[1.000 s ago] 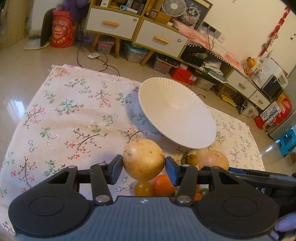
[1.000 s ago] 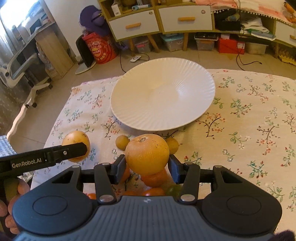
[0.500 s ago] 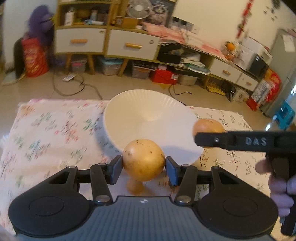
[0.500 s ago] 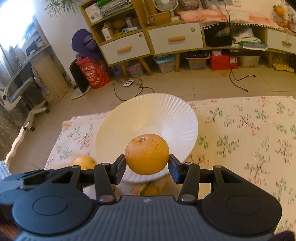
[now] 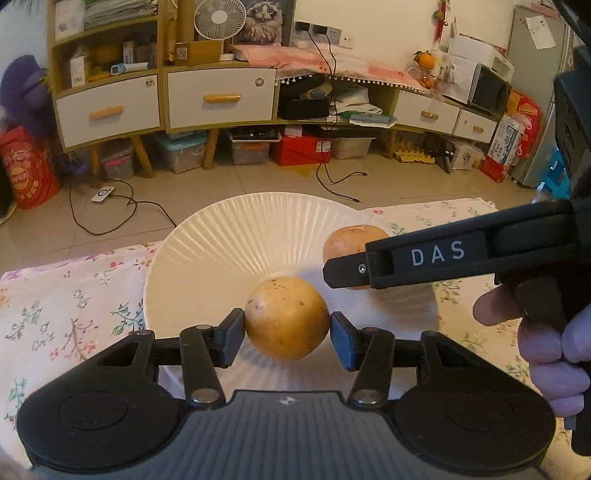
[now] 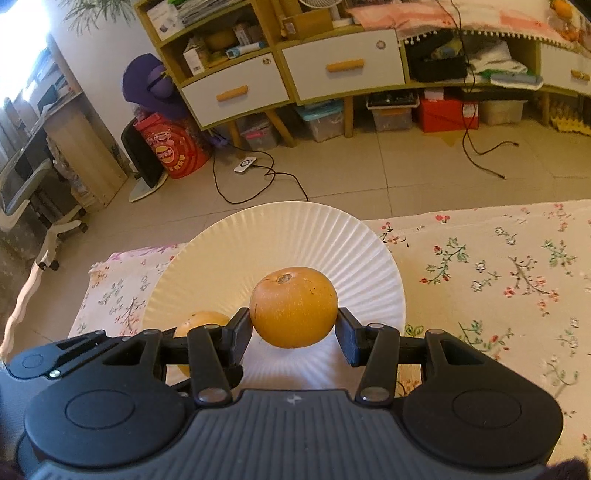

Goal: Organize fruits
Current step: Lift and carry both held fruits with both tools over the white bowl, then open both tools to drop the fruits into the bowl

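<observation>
- Flowered tablecloth (image 5: 70, 306) covers the lower half of both views, with a white ribbed plate (image 5: 207, 251) on it; behind, in the upper frame, runs a yellow-framed cabinet with white drawers (image 5: 221, 98), a small fan (image 5: 220, 17) on top and storage boxes on the tiled floor beneath.
- At lower centre of the left wrist view, the left gripper (image 5: 287, 330) clamps a speckled yellow-brown fruit (image 5: 286, 317) between its two black pads, one pad pressed on each side; the fruit is seen against the near part of the plate.
- At right of that view, the right gripper (image 5: 334, 271) reaches in from the frame edge, its side marked "DAS", a hand (image 5: 546, 347) wrapped round its handle; an orange-brown fruit (image 5: 352, 240) shows partly above its finger, seen against the plate's right side.
- At lower centre of the right wrist view, the right gripper (image 6: 294, 332) grips that orange-brown fruit (image 6: 293, 306), stem end up, pads tight on both sides, with the plate (image 6: 273, 240) behind it.
- At lower left of the same view, part of the left gripper (image 6: 85, 350) shows, and its yellow-brown fruit (image 6: 201, 321) peeks out just left of the right gripper's left finger, near the plate's near-left rim.
</observation>
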`<state>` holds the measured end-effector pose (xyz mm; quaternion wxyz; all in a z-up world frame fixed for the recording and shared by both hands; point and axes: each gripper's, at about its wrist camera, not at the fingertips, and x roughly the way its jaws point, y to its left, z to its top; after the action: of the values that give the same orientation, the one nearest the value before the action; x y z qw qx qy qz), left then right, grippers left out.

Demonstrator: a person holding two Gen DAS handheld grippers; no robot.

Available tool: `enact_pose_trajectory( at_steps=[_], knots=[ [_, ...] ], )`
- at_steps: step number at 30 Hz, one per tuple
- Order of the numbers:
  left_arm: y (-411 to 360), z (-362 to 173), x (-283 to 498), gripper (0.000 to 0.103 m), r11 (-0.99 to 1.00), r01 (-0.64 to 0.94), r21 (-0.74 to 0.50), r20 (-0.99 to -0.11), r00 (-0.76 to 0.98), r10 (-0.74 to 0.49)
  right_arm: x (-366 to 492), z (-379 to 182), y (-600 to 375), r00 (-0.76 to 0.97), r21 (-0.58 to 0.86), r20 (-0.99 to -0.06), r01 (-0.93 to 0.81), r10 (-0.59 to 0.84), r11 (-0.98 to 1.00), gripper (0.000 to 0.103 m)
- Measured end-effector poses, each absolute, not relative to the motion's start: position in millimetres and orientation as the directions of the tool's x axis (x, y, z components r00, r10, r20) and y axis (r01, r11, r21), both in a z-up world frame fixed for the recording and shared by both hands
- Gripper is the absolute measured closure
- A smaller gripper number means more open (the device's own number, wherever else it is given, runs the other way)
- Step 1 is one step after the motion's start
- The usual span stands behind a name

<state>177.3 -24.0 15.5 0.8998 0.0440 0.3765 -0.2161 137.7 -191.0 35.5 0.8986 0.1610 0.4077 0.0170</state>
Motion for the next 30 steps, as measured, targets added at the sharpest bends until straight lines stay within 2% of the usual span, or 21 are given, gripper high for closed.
enact_pose_trajectory(
  at_steps=[5, 22, 26, 30],
  knots=[
    [-28, 11, 185, 0.075, 0.907, 0.419, -0.05, -0.701, 0.632, -0.33, 148, 33, -191, 0.665, 0.308, -0.727, 0.097, 0.168, 0.946, 0.058],
    [-30, 11, 190, 0.073, 0.914, 0.402, -0.051, -0.687, 0.65, -0.325, 154, 33, -191, 0.655, 0.334, -0.728, 0.085, 0.2, 0.939, 0.056],
    [-33, 13, 187, 0.067, 0.913, 0.406, -0.038, -0.694, 0.646, -0.316, 153, 38, -189, 0.659, 0.309, -0.729, 0.076, 0.185, 0.948, 0.052],
    [-33, 17, 185, 0.052, 0.916, 0.401, -0.03, -0.697, 0.648, -0.307, 150, 42, -189, 0.661, 0.301, -0.73, 0.083, 0.173, 0.95, 0.042]
  ],
)
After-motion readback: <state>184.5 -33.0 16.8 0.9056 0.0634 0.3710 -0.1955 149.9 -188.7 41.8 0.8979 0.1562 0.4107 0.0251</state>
